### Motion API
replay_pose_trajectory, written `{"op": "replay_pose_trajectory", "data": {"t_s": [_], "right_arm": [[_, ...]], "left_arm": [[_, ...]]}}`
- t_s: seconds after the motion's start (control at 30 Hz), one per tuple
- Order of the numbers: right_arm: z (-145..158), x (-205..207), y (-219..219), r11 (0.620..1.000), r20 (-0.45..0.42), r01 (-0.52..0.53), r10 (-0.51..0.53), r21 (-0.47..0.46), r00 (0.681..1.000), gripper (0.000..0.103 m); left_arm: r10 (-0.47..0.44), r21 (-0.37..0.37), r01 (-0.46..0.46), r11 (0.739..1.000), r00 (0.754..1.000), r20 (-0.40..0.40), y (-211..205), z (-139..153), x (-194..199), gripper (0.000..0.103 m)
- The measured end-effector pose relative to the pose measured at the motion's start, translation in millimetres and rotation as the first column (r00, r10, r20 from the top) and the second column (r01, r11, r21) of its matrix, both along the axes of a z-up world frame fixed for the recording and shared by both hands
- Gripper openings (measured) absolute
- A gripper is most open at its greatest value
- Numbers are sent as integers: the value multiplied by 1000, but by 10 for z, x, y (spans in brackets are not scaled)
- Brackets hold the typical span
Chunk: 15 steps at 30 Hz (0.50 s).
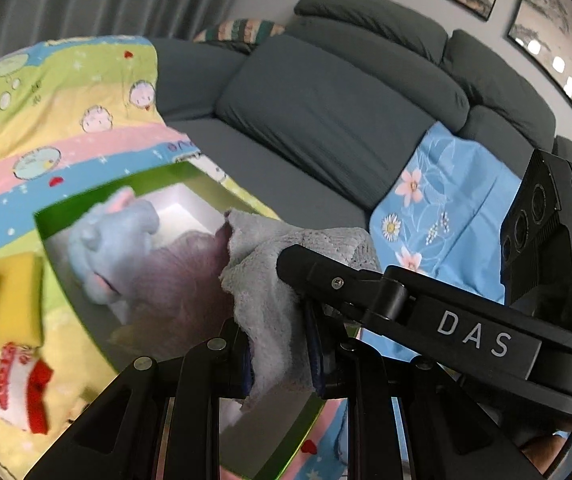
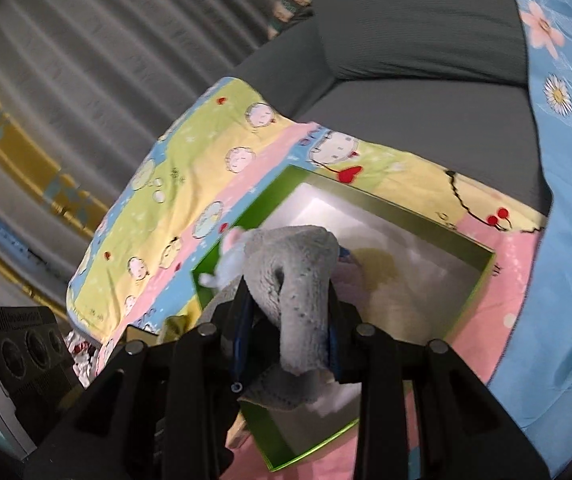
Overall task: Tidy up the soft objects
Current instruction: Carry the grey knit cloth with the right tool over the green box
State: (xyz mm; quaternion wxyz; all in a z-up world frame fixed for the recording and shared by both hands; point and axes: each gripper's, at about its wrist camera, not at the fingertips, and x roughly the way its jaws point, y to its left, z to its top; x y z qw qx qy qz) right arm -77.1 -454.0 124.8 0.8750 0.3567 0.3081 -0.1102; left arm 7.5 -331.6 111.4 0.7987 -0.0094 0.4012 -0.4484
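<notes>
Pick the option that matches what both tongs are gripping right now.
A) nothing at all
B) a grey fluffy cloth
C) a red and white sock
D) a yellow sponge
B: the grey fluffy cloth is pinched in the left tongs and also in the right tongs, above the green box; the yellow sponge and the red and white sock lie untouched on the patterned sheet.

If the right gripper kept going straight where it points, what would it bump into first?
Probably the inside of the green box. The right gripper, shut on a grey cloth, points down into the open box, so the cloth would likely touch its pale floor or the soft things there first. Depth is hard to judge.
</notes>
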Motion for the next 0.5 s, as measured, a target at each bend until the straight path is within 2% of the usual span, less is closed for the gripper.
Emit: {"op": "replay_pose_trajectory", "data": {"t_s": [0.27,0.5], "right_arm": [[-226,110,-154,999,-115,33,-32,5,993,33],[-346,190,-189,1000,-161,25,-22,17,987,35]], "left_arm": [[6,70,-1,998,997,-73,-169,-221,52,21],[38,93,-27,995,992,-123,-142,-322,129,21]]}}
